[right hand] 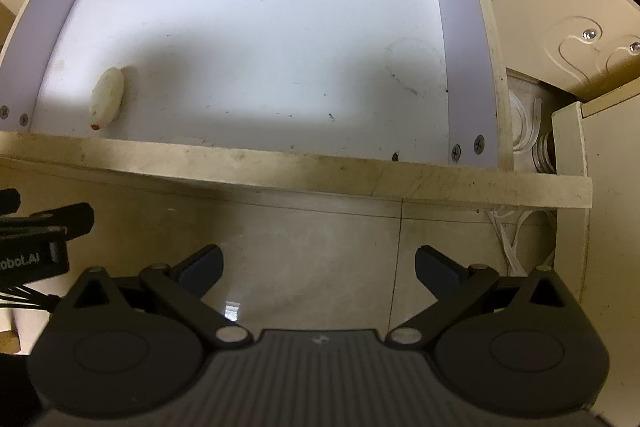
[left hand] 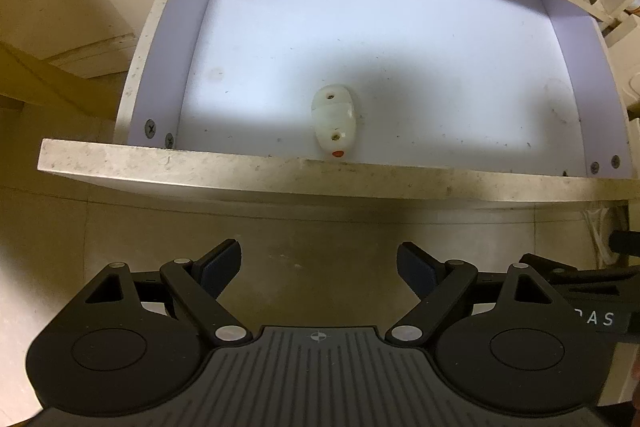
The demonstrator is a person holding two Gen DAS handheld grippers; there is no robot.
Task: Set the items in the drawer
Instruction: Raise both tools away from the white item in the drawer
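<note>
Drawer (left hand: pixel 400 183) pulled out, white bottom scuffed and specked, pale violet side walls, screws at the front corners. One item inside — a small white oval plastic piece (left hand: pixel 334 121) with two screw holes and an orange tip, lying flat on the drawer bottom just behind the front panel; orange end points toward the panel. From the right wrist view the same piece (right hand: pixel 106 99) sits toward the drawer's left side, close to the front.

Left hand-held gripper (left hand: pixel 319 269) hangs in front of the drawer front, over the tiled floor (left hand: pixel 320 235) — fingers spread wide, nothing between them.

Right hand-held gripper (right hand: pixel 319 269) likewise in front of the drawer, fingers wide apart and empty.
</note>
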